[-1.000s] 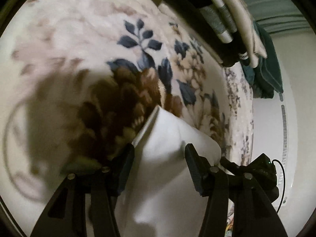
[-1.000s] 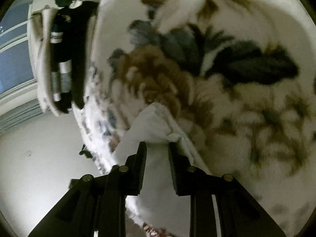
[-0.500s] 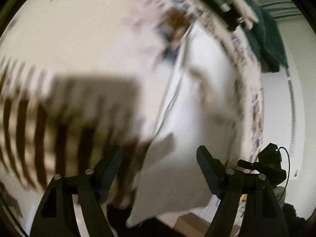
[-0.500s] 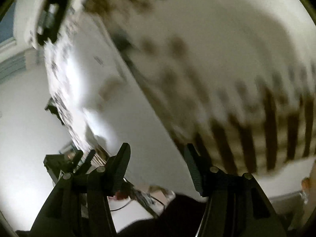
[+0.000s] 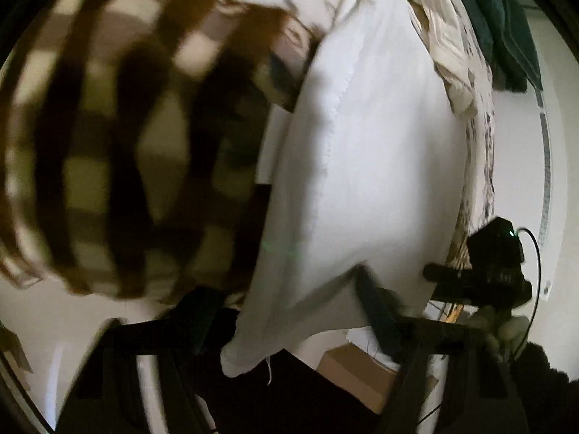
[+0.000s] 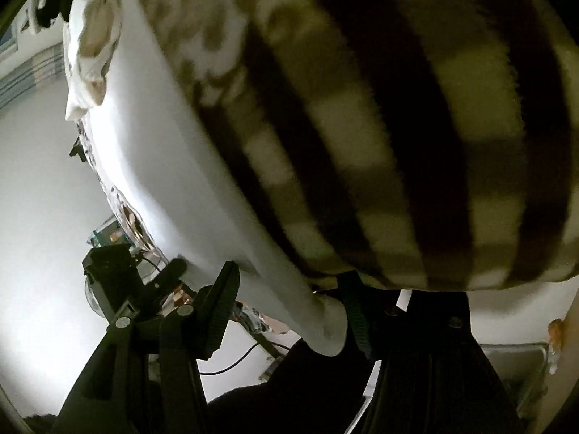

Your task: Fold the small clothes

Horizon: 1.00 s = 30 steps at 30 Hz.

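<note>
Two grippers face one white cloth [image 5: 365,166] spread on a blanket [image 5: 119,152] with brown checks; the left gripper [image 5: 289,322] has its jaws wide, the cloth's lower corner hanging between them at 6 o'clock, loose, a thread dangling from it; whether either finger touches the fabric I cannot tell, the frame being blurred; a stitched hem runs up the cloth toward 12 o'clock; at 1 o'clock a heap of clothes [image 5: 503,32], cream and dark green, sits at the bed's far end; at 5 o'clock a cardboard box [image 5: 354,372] stands below, its contents hidden; a black device [image 5: 495,271] with a green light stands at 4 o'clock, beside the blanket's edge; the right gripper [image 6: 289,311] is also spread wide, and the cloth [image 6: 173,166] comes down from 11 o'clock to a rolled corner lying between its fingers, close by the right-hand one; the checked blanket [image 6: 416,126] fills the view from 12 to 4 o'clock, its edge overhanging just above the jaws; white wall [image 6: 39,195] lies open at 9 o'clock.
</note>
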### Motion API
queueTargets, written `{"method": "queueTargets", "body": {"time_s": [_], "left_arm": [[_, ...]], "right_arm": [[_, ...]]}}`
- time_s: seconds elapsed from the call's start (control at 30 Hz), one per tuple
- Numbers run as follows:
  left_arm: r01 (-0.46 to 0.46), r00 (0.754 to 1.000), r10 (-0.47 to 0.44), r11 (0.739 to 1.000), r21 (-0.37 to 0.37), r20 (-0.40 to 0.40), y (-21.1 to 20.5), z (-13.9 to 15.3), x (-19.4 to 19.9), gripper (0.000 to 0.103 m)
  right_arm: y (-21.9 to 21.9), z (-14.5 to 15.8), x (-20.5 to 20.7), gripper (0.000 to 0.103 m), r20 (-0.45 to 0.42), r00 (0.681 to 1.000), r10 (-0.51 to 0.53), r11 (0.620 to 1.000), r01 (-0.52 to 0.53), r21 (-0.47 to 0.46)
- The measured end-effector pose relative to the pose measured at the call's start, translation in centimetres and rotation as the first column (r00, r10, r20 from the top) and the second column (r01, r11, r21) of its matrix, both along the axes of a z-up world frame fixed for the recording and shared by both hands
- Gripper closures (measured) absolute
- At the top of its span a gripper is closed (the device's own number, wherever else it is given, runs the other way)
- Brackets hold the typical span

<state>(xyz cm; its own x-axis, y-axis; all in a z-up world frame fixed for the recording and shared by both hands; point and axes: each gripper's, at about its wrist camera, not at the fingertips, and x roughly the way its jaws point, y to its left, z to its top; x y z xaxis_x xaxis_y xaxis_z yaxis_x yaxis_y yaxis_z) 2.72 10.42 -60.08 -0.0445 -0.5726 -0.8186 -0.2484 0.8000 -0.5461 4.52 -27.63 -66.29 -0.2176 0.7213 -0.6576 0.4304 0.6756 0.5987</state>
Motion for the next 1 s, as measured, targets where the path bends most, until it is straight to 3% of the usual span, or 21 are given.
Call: {"method": "queueTargets", "body": {"time_s": [0.03,0.07,0.13,0.3,0.43,0.6,0.73,0.8,0.83,0.9,0.93,0.97,1.0], "left_arm": [[-0.01,1.0,0.01,1.0,0.012,0.003,0.4,0.4,-0.3,0.08],[-0.018,1.0,0.018,1.0,0.011,-0.002,0.8,0.7,-0.6,0.089],[-0.031,1.0,0.031,0.999,-0.029,-0.004,1.6,1.4,-1.5,0.097],[-0.048,0.998,0.05,0.996,-0.072,0.028,2.1,4.9,-1.6,0.098],[-0.105,0.99,0.117,0.982,-0.155,0.075,2.5,9.0,0.2,0.098],[-0.18,0.955,0.231,0.95,-0.253,0.187,2.9,12.8,7.2,0.098],[-0.198,0.915,0.289,0.929,-0.312,0.281,3.1,12.5,15.6,0.098],[-0.217,0.902,0.308,0.928,-0.302,0.301,3.0,11.6,19.8,0.097],[-0.221,0.901,0.314,0.926,-0.306,0.3,3.0,11.1,21.3,0.095],[-0.254,0.895,0.335,0.926,-0.279,0.295,3.3,10.1,24.4,0.068],[-0.27,0.883,0.353,0.921,-0.281,0.31,3.6,9.9,26.0,0.037],[-0.287,0.873,0.369,0.917,-0.276,0.32,4.0,9.9,26.5,0.029],[-0.3,0.86,0.384,0.913,-0.276,0.335,4.7,9.9,26.9,0.029]], "right_arm": [[0.3,0.3,-0.1,0.09,0.009,1.0,0.006,1.0,-0.006,-0.003],[0.5,0.9,-0.2,0.097,0.023,1.0,-0.007,1.0,0.006,0.019],[0.7,2.0,-0.3,0.099,0.036,0.999,-0.032,0.998,0.03,0.056],[0.5,5.2,-0.3,0.099,0.069,0.996,-0.057,0.992,0.049,0.119],[0.6,8.4,1.3,0.1,0.111,0.987,-0.117,0.98,0.096,0.173],[-0.2,11.7,7.1,0.1,0.184,0.961,-0.207,0.961,0.164,0.221],[-0.7,12.6,14.1,0.1,0.249,0.929,-0.274,0.949,0.22,0.225],[-1.2,12.3,18.6,0.099,0.268,0.902,-0.339,0.934,0.288,0.213],[-1.5,11.7,20.9,0.096,0.262,0.887,-0.38,0.916,0.323,0.236],[-2.1,11.1,24.1,0.093,0.267,0.866,-0.424,0.898,0.362,0.251],[-2.4,11.0,25.5,0.077,0.285,0.848,-0.447,0.888,0.384,0.252],[-3.2,11.1,26.7,0.051,0.304,0.829,-0.469,0.88,0.407,0.246],[-3.8,11.1,27.2,0.044,0.317,0.818,-0.48,0.875,0.42,0.242]]}}
